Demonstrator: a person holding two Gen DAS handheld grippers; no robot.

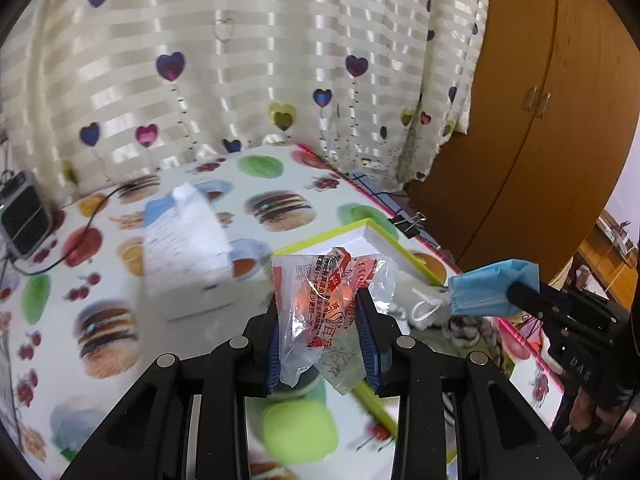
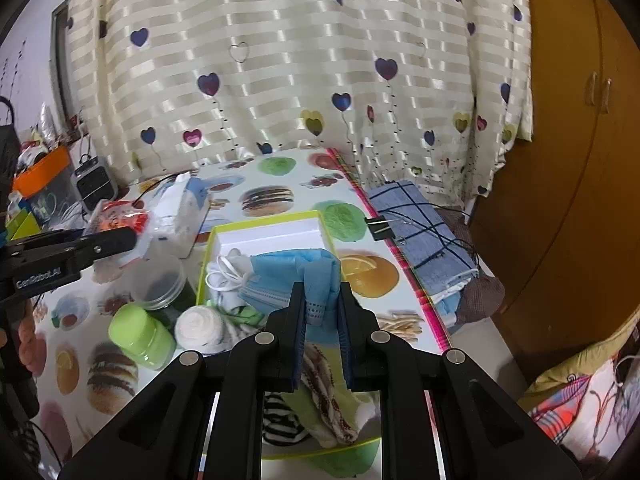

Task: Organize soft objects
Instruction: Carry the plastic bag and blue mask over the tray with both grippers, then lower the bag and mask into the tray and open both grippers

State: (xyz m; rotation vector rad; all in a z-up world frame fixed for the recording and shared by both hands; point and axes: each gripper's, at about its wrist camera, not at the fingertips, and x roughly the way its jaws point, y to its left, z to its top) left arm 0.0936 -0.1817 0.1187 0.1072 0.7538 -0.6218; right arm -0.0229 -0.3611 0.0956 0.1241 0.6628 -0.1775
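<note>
Carrying two soft items at once: the left gripper is clamped on a crinkled plastic packet held above the table, and the right gripper pinches a folded blue face mask over the green-rimmed tray. Sorting looks midway; next, I judge, each should be lowered into the tray and let go. Socks under the right gripper are partly hidden, the packet's contents unreadable, the tissue pack blurred
</note>
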